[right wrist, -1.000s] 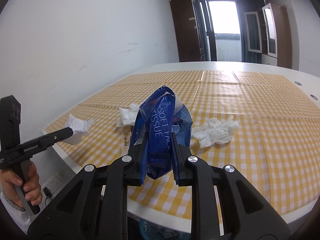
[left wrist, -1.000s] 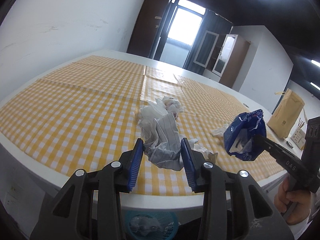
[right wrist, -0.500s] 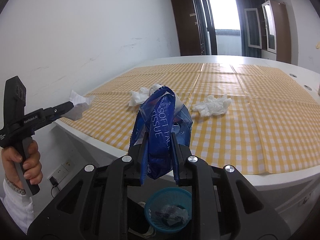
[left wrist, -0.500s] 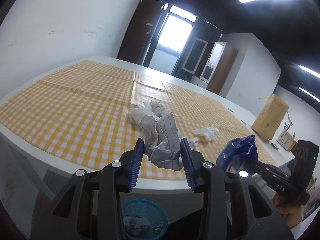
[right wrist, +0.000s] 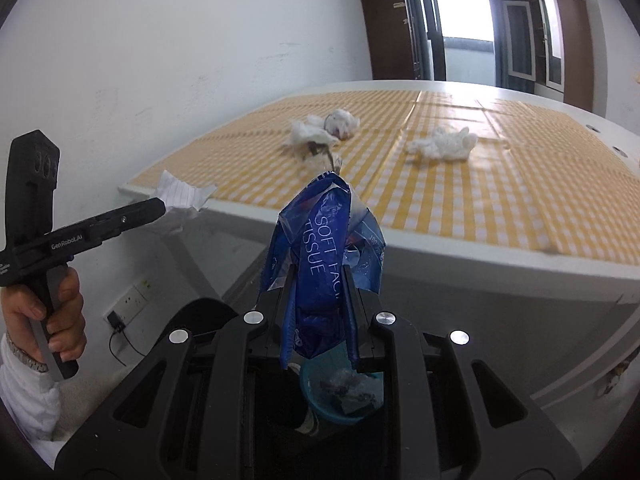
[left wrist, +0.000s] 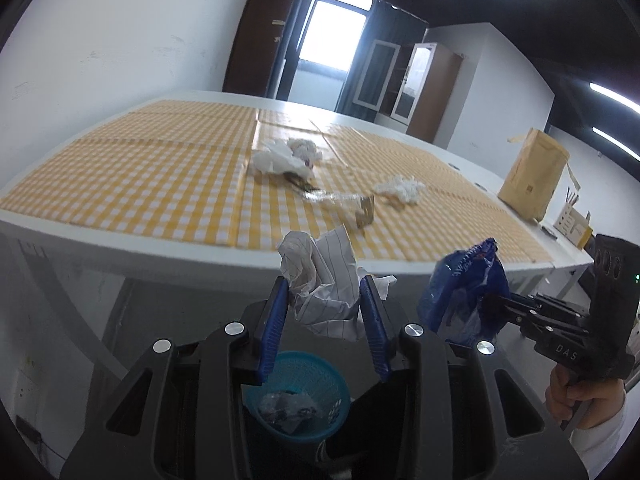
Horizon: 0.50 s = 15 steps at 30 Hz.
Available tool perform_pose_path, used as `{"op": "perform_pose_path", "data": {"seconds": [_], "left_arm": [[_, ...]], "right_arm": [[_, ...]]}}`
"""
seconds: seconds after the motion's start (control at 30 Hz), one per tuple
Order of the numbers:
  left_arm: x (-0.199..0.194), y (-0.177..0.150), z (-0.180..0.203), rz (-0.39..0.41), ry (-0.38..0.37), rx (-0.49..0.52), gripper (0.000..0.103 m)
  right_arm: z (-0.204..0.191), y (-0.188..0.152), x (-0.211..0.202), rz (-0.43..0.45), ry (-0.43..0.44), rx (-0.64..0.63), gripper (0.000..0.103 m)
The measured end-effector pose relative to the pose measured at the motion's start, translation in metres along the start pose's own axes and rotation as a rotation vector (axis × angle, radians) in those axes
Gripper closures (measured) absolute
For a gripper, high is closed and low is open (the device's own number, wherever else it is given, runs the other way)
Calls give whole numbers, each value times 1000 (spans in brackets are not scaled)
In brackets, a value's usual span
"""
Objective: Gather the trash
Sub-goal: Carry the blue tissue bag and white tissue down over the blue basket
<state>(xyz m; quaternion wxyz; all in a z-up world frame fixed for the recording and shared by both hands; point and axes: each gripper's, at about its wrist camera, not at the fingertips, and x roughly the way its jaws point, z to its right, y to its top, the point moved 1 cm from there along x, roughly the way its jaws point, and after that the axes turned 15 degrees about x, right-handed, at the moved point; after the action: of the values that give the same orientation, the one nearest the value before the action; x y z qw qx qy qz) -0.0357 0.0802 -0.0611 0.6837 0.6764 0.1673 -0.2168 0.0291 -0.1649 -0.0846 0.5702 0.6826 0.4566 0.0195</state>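
Currently the left gripper (left wrist: pixel 324 312) has its blue ribbed pads closed partway on a crumpled sheet of white lined paper (left wrist: pixel 320 280), which bulges above and ahead of the fingers. Directly below this gripper, on the floor, stands a round turquoise plastic mesh basket (left wrist: pixel 316 372) with crumpled clear wrapping already inside.

The right gripper (right wrist: pixel 318 304) stands narrowly closed on a crumpled blue plastic tissue pack wrapper with white lettering (right wrist: pixel 324 248); the wrapper rises above the fingertips and hangs below them. The same basket sits just under and slightly ahead of this gripper. In the left wrist view, the wrapper is to the right of the left gripper, near it, at about the same height.

Ahead of both grippers and above their level runs the edge of a white table covered with a yellow-and-white checked cloth (left wrist: pixel 160 184). Further ahead on the cloth lie two wads of white tissue (right wrist: pixel 316 130) (right wrist: pixel 444 144), well apart from both grippers. A person's hand in a white sleeve (right wrist: pixel 52 320) grips the left handle.
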Motion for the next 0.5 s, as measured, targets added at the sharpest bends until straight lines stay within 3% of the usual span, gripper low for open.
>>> {"op": "perform_pose_path", "data": {"seconds": [0.23,0.5], "left_arm": [[-3,-29,10,-52,-22,14,67],[31,-64,18,-162,-58,12,67]], "right_arm": [[-6,-26,-1,-47,-13,-36,84],[-1,-58,32,-156,-31,-30,84]]}}
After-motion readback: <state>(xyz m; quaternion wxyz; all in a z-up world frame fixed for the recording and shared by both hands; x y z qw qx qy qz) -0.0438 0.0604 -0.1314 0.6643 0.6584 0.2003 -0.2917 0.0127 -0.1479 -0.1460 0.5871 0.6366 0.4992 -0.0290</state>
